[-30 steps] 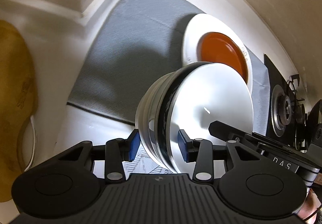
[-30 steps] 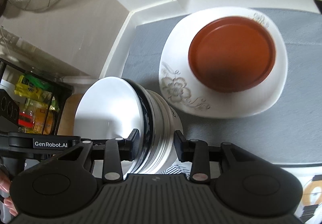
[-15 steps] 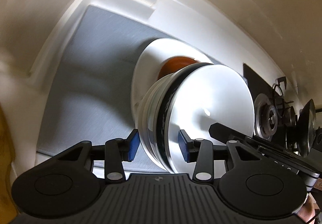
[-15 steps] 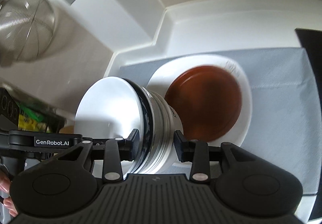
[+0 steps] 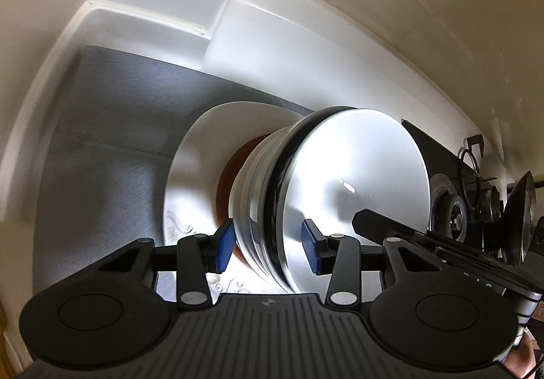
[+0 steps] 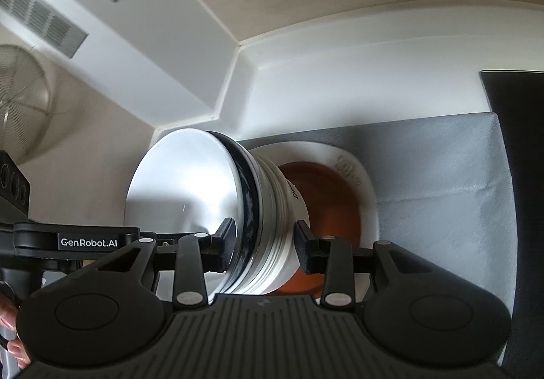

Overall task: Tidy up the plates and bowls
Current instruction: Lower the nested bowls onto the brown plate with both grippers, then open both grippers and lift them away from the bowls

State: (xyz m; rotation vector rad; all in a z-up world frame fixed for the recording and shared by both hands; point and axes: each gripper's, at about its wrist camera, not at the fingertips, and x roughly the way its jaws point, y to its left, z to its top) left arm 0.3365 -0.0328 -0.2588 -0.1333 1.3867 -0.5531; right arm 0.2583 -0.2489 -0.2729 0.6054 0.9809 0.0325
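A stack of nested white bowls point(image 5: 340, 195), one with a dark blue rim, is held between both grippers. My left gripper point(image 5: 268, 244) is shut on one side of the stack. My right gripper point(image 6: 265, 249) is shut on the opposite side of the stack point(image 6: 210, 202). Just behind and under the stack lies a brown plate point(image 6: 326, 195) on a large white plate with a flower pattern point(image 5: 190, 181), on a grey mat point(image 5: 112, 127). The stack hides most of the brown plate, and I cannot tell if it touches it.
White counter walls and a corner ledge point(image 5: 204, 32) ring the mat. A gas stove with burners point(image 5: 452, 209) and a dark pan sits at the right of the left wrist view. A wire strainer point(image 6: 20, 100) hangs at the left of the right wrist view.
Both grippers have carried the bowl stack forward and down over the brown plate. The plates now sit closer and largely behind the stack. The grip has not changed.
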